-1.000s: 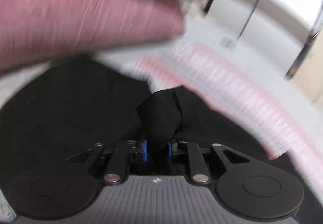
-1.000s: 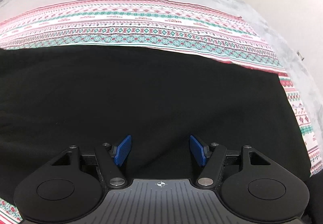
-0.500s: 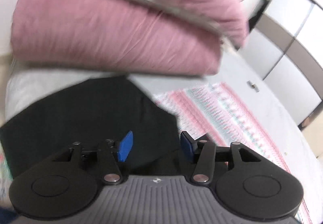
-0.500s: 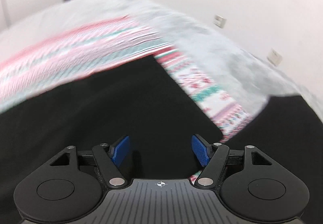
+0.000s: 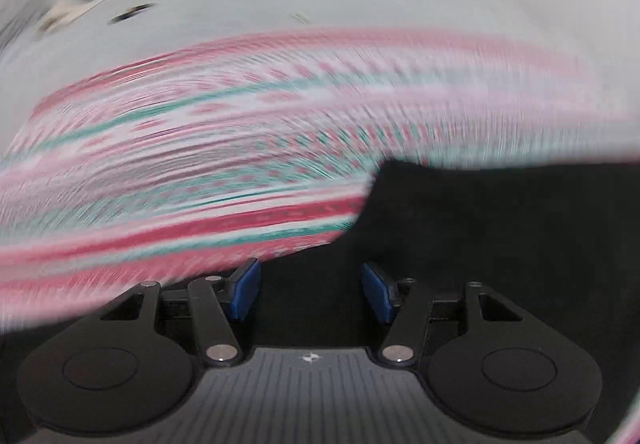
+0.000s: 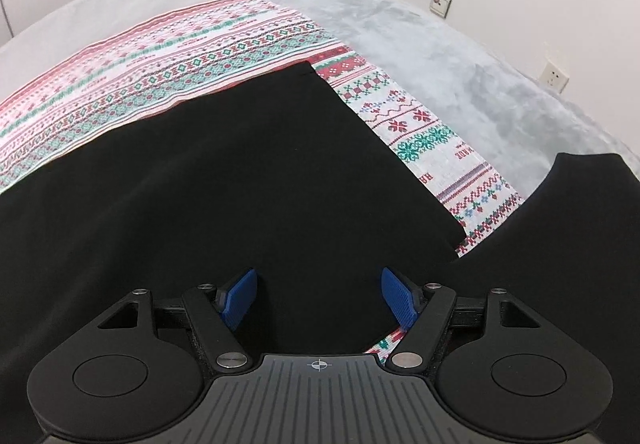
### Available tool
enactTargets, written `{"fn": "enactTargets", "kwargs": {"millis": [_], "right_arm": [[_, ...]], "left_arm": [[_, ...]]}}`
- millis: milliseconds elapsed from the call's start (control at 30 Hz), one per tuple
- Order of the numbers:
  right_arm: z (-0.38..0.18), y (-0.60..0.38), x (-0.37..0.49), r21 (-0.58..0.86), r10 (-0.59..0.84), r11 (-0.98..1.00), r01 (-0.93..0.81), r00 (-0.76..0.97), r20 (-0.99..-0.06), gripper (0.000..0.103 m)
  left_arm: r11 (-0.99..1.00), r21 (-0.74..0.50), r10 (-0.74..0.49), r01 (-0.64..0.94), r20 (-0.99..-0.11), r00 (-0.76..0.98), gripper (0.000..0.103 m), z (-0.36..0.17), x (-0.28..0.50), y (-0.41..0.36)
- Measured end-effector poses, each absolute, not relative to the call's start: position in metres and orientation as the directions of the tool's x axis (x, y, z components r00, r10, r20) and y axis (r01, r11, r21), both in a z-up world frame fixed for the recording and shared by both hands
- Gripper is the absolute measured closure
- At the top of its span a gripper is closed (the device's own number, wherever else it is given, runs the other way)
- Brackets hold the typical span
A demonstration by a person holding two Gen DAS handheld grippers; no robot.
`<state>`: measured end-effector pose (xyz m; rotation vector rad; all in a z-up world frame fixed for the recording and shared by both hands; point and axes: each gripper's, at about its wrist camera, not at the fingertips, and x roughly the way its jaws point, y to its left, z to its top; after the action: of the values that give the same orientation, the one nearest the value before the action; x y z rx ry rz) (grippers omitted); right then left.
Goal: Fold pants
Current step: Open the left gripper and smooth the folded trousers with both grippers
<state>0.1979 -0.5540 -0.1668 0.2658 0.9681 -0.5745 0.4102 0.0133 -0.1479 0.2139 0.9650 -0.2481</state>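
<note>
Pale grey bedding [image 6: 420,44] covers a bed against a plain wall, and on it lies a patterned cloth [image 6: 168,64] banded in red, green and white. Black pants [image 6: 220,172] lie flat on that cloth, one squared end showing toward the far right in the right wrist view.

Both tongs are spread with nothing between the pads: the right tongs [image 6: 318,298] hover over the pants near their right edge, and the left tongs [image 5: 310,290] hang over the pants' left edge [image 5: 500,236], that view badly blurred. The left jaws have just been opening, as have the right, more slightly.

My reading is that one fold has just been laid and released, and the next calls for each tongs to find a fresh edge or corner of the flat pants and pinch it before lifting across.

A second ago the left tongs pinched a bunched peak of black fabric near a pink quilt; now they are empty and face the patterned cloth instead.
</note>
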Motion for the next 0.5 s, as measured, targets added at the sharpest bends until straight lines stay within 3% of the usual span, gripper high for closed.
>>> {"fn": "enactTargets", "kwargs": {"millis": [67,267,333,367,400,433,500], "right_arm": [[-0.167,-0.557,0.196,-0.028,-0.329,0.824,0.565,0.439,-0.836,0.033],[-0.166,-0.556,0.200,-0.063,-0.352,0.823,0.564,0.420,-0.836,0.033],[-0.166,-0.555,0.203,-0.076,-0.359,0.824,0.562,0.414,-0.836,0.032],[-0.166,-0.555,0.204,-0.081,-0.363,0.824,0.561,0.412,-0.836,0.032],[-0.166,-0.554,0.204,-0.087,-0.366,0.824,0.560,0.409,-0.836,0.032],[-0.166,-0.554,0.205,-0.092,-0.370,0.823,0.561,0.407,-0.835,0.032],[-0.166,-0.552,0.206,-0.100,-0.378,0.820,0.563,0.402,-0.834,0.032]], "left_arm": [[0.921,0.183,-0.056,0.343,-0.811,0.583,0.026,-0.161,0.415,-0.006],[0.892,0.254,-0.047,0.374,-0.772,0.634,0.052,-0.152,0.424,-0.049],[0.870,0.240,-0.110,0.430,-0.756,0.645,0.051,-0.140,0.424,-0.063],[0.868,0.228,-0.131,0.441,-0.752,0.646,0.046,-0.135,0.425,-0.062],[0.871,0.212,-0.142,0.442,-0.753,0.642,0.029,-0.131,0.430,-0.060],[0.880,0.194,-0.146,0.434,-0.758,0.635,0.021,-0.131,0.438,-0.060],[0.897,0.184,-0.120,0.402,-0.775,0.621,0.015,-0.133,0.448,-0.059]]}}
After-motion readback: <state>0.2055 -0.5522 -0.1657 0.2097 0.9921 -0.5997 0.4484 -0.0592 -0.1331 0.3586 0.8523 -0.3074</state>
